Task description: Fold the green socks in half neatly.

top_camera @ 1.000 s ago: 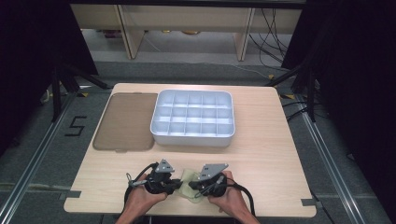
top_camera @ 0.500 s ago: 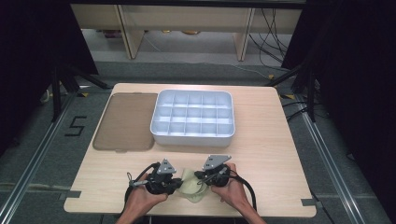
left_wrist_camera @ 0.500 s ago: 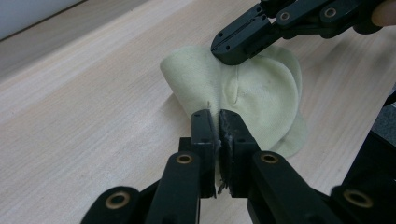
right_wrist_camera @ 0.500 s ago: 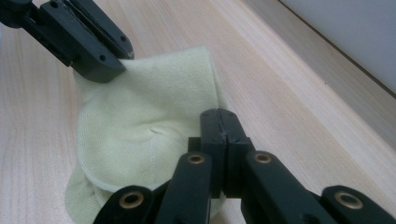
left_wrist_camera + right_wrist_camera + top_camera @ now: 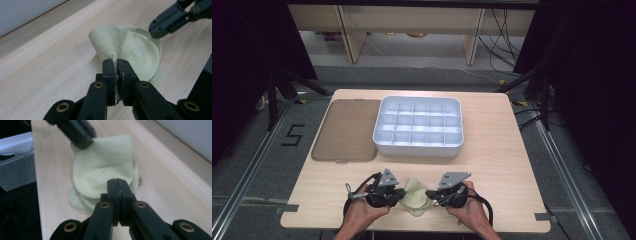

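The pale yellow-green soft cloth (image 5: 414,196) lies crumpled between both tools, near the white compartment tray (image 5: 418,146). Left hand-held gripper (image 5: 117,64) pinches its edge; right hand-held gripper (image 5: 117,183) sits pressed together, seemingly empty. It should regrip the opposite edge before spreading.

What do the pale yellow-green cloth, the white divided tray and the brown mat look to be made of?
Pale yellow-green cloth: soft matte fabric, probably felt or microfibre; it drapes in limp folds with a fuzzy edge. White divided tray: likely moulded plastic, smooth with a slight sheen. Brown mat: flat and matte with rounded corners, maybe rubber or a tinted plastic lid; unclear.
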`<move>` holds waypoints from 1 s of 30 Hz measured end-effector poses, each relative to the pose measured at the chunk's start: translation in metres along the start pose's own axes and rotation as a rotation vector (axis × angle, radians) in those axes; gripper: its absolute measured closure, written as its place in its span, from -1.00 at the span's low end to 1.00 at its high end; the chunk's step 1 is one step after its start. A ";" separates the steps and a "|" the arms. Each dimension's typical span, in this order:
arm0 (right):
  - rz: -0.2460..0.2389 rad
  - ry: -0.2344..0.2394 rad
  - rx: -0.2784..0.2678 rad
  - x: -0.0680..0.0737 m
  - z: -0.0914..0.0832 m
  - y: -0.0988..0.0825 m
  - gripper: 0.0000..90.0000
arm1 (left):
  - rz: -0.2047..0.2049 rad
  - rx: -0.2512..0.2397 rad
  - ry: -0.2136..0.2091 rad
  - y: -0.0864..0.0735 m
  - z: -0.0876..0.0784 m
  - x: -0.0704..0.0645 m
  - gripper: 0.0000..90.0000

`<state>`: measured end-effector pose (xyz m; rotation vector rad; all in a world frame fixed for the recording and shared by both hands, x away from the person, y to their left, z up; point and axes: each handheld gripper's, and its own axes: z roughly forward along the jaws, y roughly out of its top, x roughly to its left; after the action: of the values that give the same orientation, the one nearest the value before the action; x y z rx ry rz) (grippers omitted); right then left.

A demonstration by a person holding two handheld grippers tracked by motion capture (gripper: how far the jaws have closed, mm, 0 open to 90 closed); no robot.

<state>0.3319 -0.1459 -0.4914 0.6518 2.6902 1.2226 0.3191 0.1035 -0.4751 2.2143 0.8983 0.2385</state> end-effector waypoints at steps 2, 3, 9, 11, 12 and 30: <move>-0.012 0.008 0.007 0.003 0.001 -0.001 1.00 | 0.015 0.005 0.003 0.000 -0.001 0.000 0.88; -0.014 0.011 0.012 0.004 0.003 -0.002 1.00 | 0.017 0.004 0.001 0.001 -0.001 0.000 0.88; 0.011 0.013 0.042 0.000 0.017 -0.004 1.00 | 0.030 -0.029 -0.008 0.006 -0.004 -0.008 0.87; 0.017 0.017 0.040 0.001 0.018 -0.005 1.00 | 0.027 -0.037 -0.022 0.009 -0.004 -0.012 0.88; 0.011 0.013 0.037 0.000 0.017 -0.005 1.00 | 0.052 -0.042 -0.035 0.011 -0.003 -0.017 0.88; 0.118 -0.046 -0.042 -0.027 -0.007 -0.010 0.98 | 0.181 0.037 -0.070 0.018 0.039 -0.056 0.87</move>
<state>0.3513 -0.1685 -0.4958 0.8326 2.6142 1.2711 0.3032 0.0352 -0.4860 2.3256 0.6702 0.2292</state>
